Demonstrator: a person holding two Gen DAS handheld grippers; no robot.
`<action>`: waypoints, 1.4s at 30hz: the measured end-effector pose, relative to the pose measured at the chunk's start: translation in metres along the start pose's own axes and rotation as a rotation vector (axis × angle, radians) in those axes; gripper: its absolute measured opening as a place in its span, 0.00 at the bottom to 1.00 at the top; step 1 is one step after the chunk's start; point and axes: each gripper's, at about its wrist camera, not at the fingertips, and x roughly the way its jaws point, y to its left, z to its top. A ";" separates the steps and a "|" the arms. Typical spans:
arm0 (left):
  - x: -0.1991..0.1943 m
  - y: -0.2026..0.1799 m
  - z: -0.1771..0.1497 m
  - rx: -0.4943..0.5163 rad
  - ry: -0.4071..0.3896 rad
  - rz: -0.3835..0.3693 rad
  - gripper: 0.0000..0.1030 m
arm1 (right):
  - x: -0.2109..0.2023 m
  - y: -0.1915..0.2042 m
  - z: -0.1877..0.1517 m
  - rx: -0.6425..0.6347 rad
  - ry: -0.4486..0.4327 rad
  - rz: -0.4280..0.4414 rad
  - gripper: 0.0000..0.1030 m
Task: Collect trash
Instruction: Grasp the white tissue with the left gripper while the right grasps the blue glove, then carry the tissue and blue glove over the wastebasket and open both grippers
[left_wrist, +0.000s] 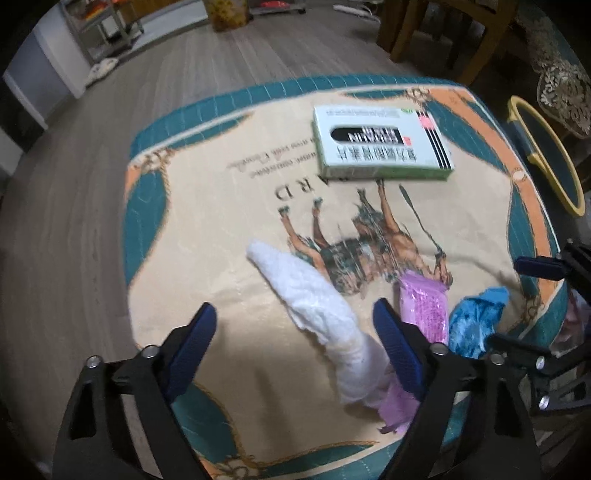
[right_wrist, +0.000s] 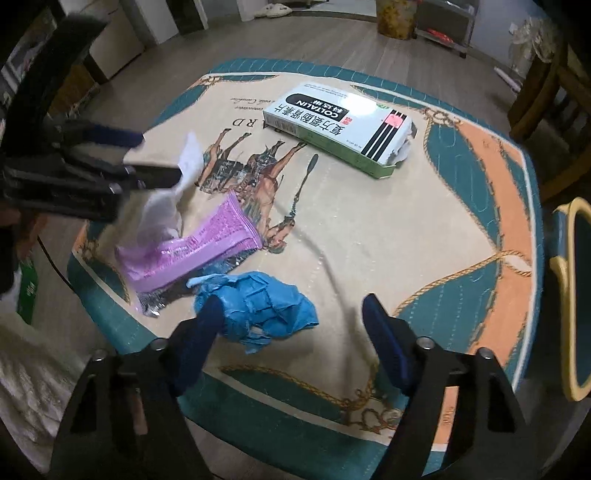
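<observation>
On a small table under a printed horse cloth (left_wrist: 221, 229) lies a long white tissue (left_wrist: 314, 306). My left gripper (left_wrist: 293, 306) hangs over it, open, with the tissue between its fingers and its lower end against the right finger. A pink wrapper (right_wrist: 192, 247) lies beside the tissue. A crumpled blue wad (right_wrist: 266, 306) sits between the fingers of my right gripper (right_wrist: 291, 306), which is open; the left finger is at the wad's edge and the right finger stands apart. A white and green medicine box (right_wrist: 332, 122) rests at the far side.
A yellow-rimmed teal object (right_wrist: 569, 295) stands just off the table's right edge. Wooden chairs (left_wrist: 443, 33) are behind the table, and wood floor (left_wrist: 92, 184) surrounds it. In the right wrist view my left gripper (right_wrist: 159, 157) crowds the table's left side.
</observation>
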 end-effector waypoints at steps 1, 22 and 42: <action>0.004 -0.002 -0.001 0.008 0.015 -0.005 0.69 | 0.000 0.000 0.000 0.006 -0.001 0.020 0.55; -0.037 -0.017 0.024 0.049 -0.139 0.004 0.11 | -0.039 -0.010 0.020 0.029 -0.086 0.089 0.11; -0.096 -0.069 0.091 0.054 -0.400 -0.036 0.11 | -0.156 -0.118 0.055 0.119 -0.353 -0.112 0.11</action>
